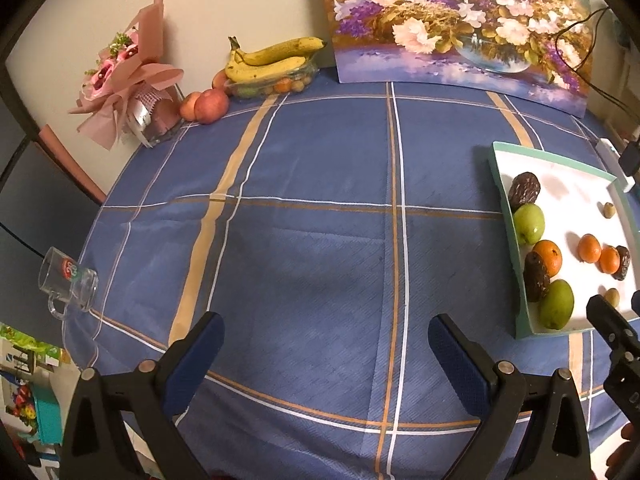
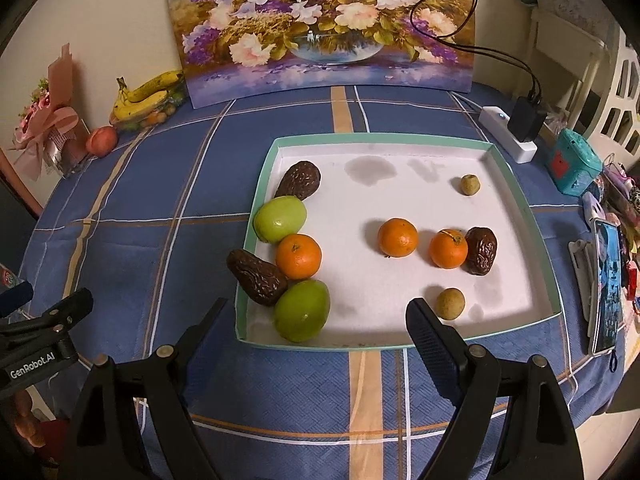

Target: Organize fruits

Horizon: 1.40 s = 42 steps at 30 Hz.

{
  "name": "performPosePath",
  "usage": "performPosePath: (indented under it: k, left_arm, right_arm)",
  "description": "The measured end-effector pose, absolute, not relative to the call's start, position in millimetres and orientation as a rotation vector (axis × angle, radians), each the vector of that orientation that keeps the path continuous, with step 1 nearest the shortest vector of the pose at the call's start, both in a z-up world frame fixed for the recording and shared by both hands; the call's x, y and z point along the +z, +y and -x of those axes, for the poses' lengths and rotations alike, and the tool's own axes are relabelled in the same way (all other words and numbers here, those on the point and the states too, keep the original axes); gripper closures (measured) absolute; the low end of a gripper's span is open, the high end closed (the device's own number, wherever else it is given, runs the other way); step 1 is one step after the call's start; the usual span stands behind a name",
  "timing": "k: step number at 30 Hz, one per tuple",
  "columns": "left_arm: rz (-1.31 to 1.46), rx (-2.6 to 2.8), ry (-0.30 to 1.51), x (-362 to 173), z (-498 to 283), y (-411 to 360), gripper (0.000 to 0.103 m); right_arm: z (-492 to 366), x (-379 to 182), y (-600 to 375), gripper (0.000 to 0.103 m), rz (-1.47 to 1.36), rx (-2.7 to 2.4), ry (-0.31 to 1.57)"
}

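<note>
My right gripper (image 2: 316,324), fingers wide open and empty, is nearer: the green fruit (image 2: 302,311) lies just ahead between them. My left gripper (image 1: 326,340), also open, faces bare cloth.

Left gripper (image 1: 326,344): jaws spread wide, empty, level, low over surface. Right gripper (image 2: 314,328): jaws spread wide, empty, held to right of left one, both pointing forward.

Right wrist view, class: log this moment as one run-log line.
left gripper: open, empty | right gripper: open, empty, at tray near edge | tray: three oranges, two green fruits, three dark wrinkled fruits, two small brown fruits
</note>
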<state>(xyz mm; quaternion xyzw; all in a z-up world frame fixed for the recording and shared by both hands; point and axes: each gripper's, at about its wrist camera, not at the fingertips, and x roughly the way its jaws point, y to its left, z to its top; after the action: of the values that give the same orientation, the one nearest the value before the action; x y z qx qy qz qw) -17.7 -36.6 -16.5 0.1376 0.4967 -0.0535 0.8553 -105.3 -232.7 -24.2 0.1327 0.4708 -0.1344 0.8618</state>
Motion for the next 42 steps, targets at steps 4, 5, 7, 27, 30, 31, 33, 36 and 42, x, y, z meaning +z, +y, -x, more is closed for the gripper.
performPosePath:
  k: [4, 5, 7, 27, 30, 31, 33, 36, 42]
  left_arm:
    - [-0.294, -0.116, 1.052, -17.8, 17.4, -35.2, 0.0]
    - [-0.294, -0.116, 1.052, -17.6, 17.4, -35.0, 0.0]
    - [-0.294, -0.115, 1.055, -18.1, 17.3, -34.7, 0.0]
    - [-0.288, -0.133, 1.071, -18.8, 16.4, -34.9, 0.0]
    - [-0.288, -0.137, 1.072, -19.0, 16.4, -35.0, 0.0]
    - [-0.287, -0.137, 1.074, -19.0, 16.3, -35.0, 0.0]
    - [-0.285, -0.136, 1.075, -18.9, 16.0, -34.9, 0.0]
    - [-0.283, -0.138, 1.078, -18.9, 15.5, -34.8, 0.0]
    - [-0.282, -0.138, 1.08, -19.2, 15.6, -35.3, 0.0]
  right_arm:
    - [105.9, -22.5, -231.9, 0.015, -0.272, -0.28, 0.982]
    - [105.7, -22.6, -231.7, 0.015, -0.272, -0.279, 0.983]
    - [105.6, -23.2, -231.3, 0.015, -0.271, -0.28, 0.987]
    - [104.4, -26.7, -232.3, 0.015, -0.276, -0.286, 1.004]
    - [104.1, -27.2, -232.7, 0.015, -0.276, -0.286, 1.008]
    - [104.0, -27.4, -232.8, 0.015, -0.276, -0.286, 1.008]
    - [103.9, -27.4, -232.8, 0.015, -0.276, -0.285, 1.009]
    - [104.1, -28.2, -233.1, 0.015, -0.276, -0.285, 1.011]
    - [103.9, -28.6, -233.0, 0.015, -0.276, -0.285, 1.013]
